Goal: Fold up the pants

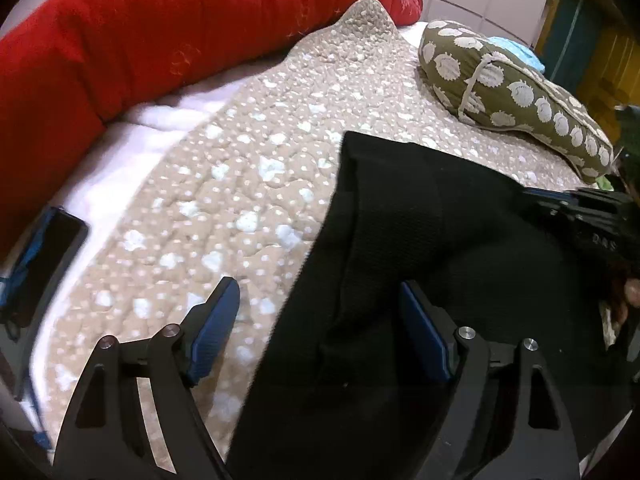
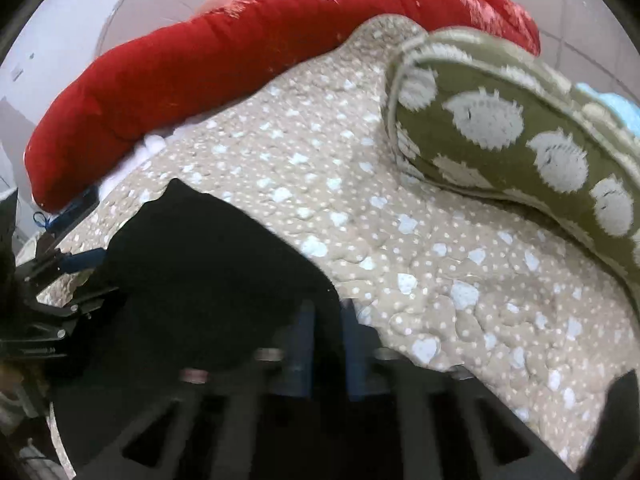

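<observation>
The black pants (image 1: 420, 248) lie on a beige dotted quilt (image 1: 248, 184). In the left wrist view my left gripper (image 1: 320, 312) is open, its blue-padded fingers (image 1: 216, 320) spread over the pants' left edge with cloth between them, not pinched. The right gripper (image 1: 576, 208) shows at the right edge, holding the pants' far side. In the right wrist view my right gripper (image 2: 330, 332) is blurred, its jaws nearly together on the edge of the pants (image 2: 200, 272). The left gripper (image 2: 60, 280) shows at the far left.
A red bolster (image 1: 180, 28) runs along the back of the bed. An olive cushion with white spots (image 1: 516, 92) lies at the right, also in the right wrist view (image 2: 520, 128). A dark phone (image 1: 44, 264) lies on the white sheet at the left.
</observation>
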Motion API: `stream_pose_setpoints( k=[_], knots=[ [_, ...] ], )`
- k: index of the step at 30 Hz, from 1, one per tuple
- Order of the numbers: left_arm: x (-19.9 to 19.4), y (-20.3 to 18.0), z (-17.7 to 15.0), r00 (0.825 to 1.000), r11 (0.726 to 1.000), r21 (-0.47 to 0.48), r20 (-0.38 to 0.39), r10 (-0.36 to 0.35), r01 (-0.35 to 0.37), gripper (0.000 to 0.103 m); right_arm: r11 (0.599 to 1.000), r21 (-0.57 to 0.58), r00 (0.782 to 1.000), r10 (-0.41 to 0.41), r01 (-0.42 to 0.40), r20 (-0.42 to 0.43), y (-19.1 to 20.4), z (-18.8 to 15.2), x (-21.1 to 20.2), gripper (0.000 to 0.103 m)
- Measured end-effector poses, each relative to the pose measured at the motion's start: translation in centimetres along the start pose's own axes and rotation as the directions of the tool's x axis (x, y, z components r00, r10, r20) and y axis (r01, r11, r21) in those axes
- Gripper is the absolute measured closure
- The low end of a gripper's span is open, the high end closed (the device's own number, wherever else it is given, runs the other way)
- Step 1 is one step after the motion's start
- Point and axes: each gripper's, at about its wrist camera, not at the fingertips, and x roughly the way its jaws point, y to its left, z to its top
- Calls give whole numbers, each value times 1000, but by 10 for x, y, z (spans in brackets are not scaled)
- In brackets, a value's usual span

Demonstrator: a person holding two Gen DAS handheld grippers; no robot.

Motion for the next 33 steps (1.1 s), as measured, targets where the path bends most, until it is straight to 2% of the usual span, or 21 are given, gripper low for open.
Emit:
stream_pose_setpoints(
  k=[3,6,9,11,13,16,18,20,21,22,27,31,33],
  knots=[
    [-26,13,1,996,997,-26,60,69,-68,21,1000,-8,997,-9,9,75,23,-12,-41,95],
    [-60,41,-1,988,992,-97,127,91,-79,21,1000,-11,985,6,-4,171,55,-29,-83,99],
    [-86,59,-4,982,988,-130,162,100,-79,21,995,-18,956,95,-94,276,90,-59,-122,101],
    [-102,69,-7,977,985,-150,184,108,-81,21,989,-23,947,148,-147,284,117,-81,-126,101],
    [-116,77,-10,974,983,-172,202,100,-65,21,993,-49,954,120,-110,275,138,-95,-123,101],
    [-120,78,-14,979,983,-179,188,74,-40,21,998,-58,958,-9,27,285,145,-94,-116,101],
    [-119,72,-17,985,986,-166,169,35,-7,21,999,-18,966,-30,36,256,126,-73,-111,100],
    [-118,63,-20,986,988,-154,165,-1,27,21,997,-9,965,-66,71,253,108,-53,-108,84],
    [-116,58,-22,987,989,-143,159,-10,33,21,996,-17,969,-79,85,233,99,-39,-101,55],
    [-114,54,-23,988,990,-136,152,-16,37,21,996,-17,973,-84,90,213,93,-31,-94,44],
    [-92,35,-26,991,990,-109,106,-83,94,21,997,-18,993,-73,75,91,59,7,-42,44],
    [-68,18,-26,994,994,-58,62,-85,88,21,990,-112,996,-86,84,-16,44,24,-1,44],
    [-51,13,-25,998,998,-44,36,-51,53,21,987,-154,997,-55,46,-52,35,33,13,44]
  ],
)
